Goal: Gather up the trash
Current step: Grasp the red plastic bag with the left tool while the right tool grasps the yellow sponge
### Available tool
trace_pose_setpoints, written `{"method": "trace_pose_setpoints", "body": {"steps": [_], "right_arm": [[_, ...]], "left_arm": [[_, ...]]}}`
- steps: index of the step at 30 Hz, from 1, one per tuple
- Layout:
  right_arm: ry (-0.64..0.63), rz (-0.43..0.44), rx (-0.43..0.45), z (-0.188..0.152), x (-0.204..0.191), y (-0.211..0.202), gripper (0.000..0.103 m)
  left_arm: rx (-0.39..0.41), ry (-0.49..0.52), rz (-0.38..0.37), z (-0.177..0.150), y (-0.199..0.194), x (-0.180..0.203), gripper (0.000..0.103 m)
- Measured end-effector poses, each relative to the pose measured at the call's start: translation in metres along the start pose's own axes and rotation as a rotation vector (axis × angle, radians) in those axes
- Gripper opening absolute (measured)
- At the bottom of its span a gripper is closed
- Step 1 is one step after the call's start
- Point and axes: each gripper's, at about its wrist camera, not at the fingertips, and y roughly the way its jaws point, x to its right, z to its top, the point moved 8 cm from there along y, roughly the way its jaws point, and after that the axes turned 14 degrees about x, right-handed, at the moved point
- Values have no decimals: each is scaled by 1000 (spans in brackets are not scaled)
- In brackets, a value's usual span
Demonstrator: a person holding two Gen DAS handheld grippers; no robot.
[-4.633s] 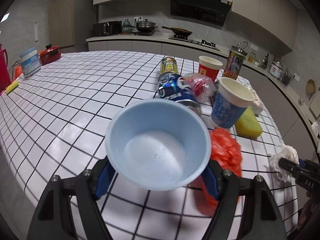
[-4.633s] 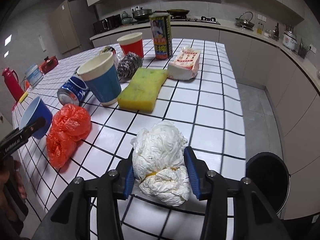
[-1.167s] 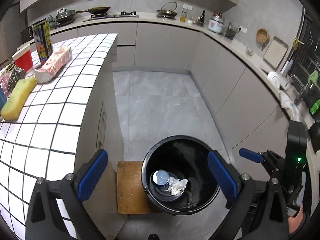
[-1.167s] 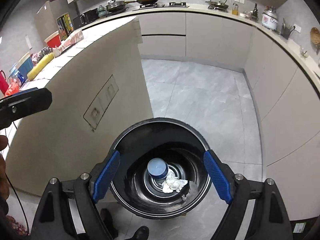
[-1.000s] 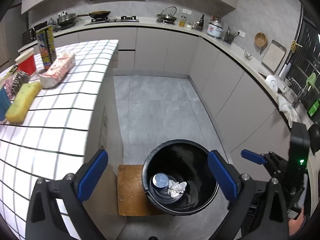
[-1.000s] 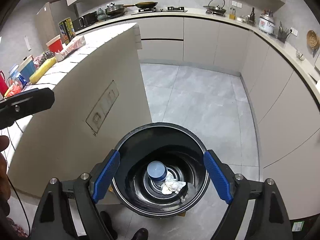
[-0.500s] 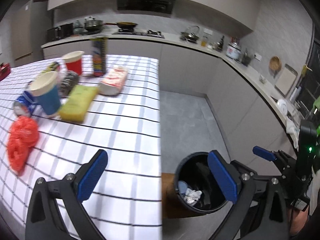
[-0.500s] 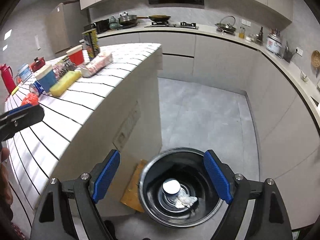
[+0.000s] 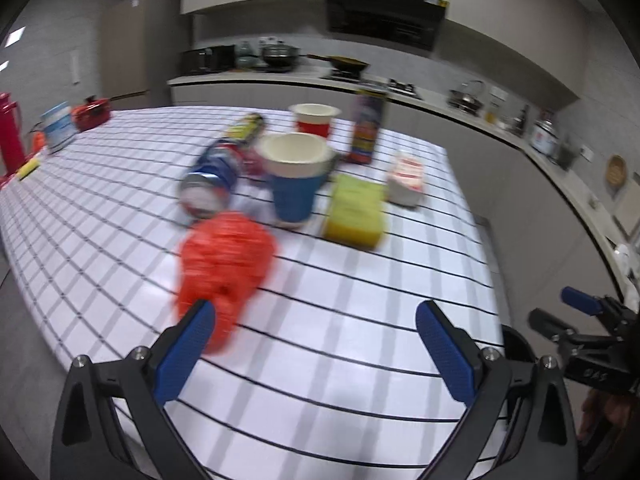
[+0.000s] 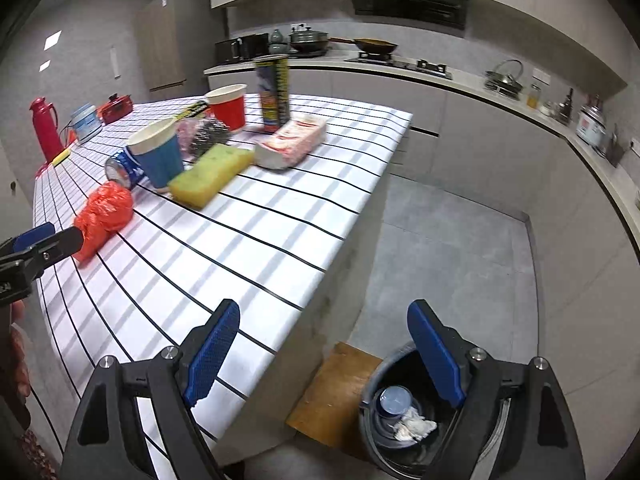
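My left gripper (image 9: pixel 316 344) is open and empty above the tiled counter (image 9: pixel 360 300). A crumpled orange plastic bag (image 9: pixel 224 264) lies just ahead of its left finger. Behind it are a blue paper cup (image 9: pixel 294 180), a blue soda can on its side (image 9: pixel 210 182), a red cup (image 9: pixel 314 120) and a yellow sponge (image 9: pixel 354 212). My right gripper (image 10: pixel 324 352) is open and empty at the counter's end. The black trash bin (image 10: pixel 404 420) on the floor below it holds a light blue cup (image 10: pixel 394 400) and a white paper wad (image 10: pixel 416 426).
A tall printed can (image 9: pixel 368 128), a tissue pack (image 9: pixel 408 176), a steel scourer (image 10: pixel 208 132) and a second lying can (image 9: pixel 244 128) are also on the counter. A red thermos (image 10: pixel 44 128) and tubs stand at the far left. A wooden board (image 10: pixel 332 392) lies beside the bin.
Both grippers have swung up and left from over the bin toward the counter. The left one now faces the orange bag. Both stay open and empty.
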Motion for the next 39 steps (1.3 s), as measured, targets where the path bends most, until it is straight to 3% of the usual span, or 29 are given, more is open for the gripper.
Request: {"method": "trace_pose_setpoints", "body": {"steps": [6,16,18,20,23,33,37,39], "right_arm": [[-9,11,-6,17,-39,25,87],[32,-13,-17,44,-67,68,87],[43,-14,-20,49,-73,78,87],[48,-19,-22,54,-79,88,87],[68,-16,-26,61,-87,103,87],[121,-6,-44,76,-121,159,87],[131,0,-71,76,-127,182,72],[136,7,-84,73,-129,189,69]], "left_arm": [[-15,-1,34,-1,19,-44,100],[-88,23,-36,-9,68,-59,91],[-107,26,-57,-10,79,-60,85],[-124,19,-76,-11,86,-64,68],[-127,16,-90,-6,90,-74,51],[-132,0,-42,3,91,-134,49],[-137,-4,-25,4,91,-151,49],[-138,2,-22,6,93,-154,49]]}}
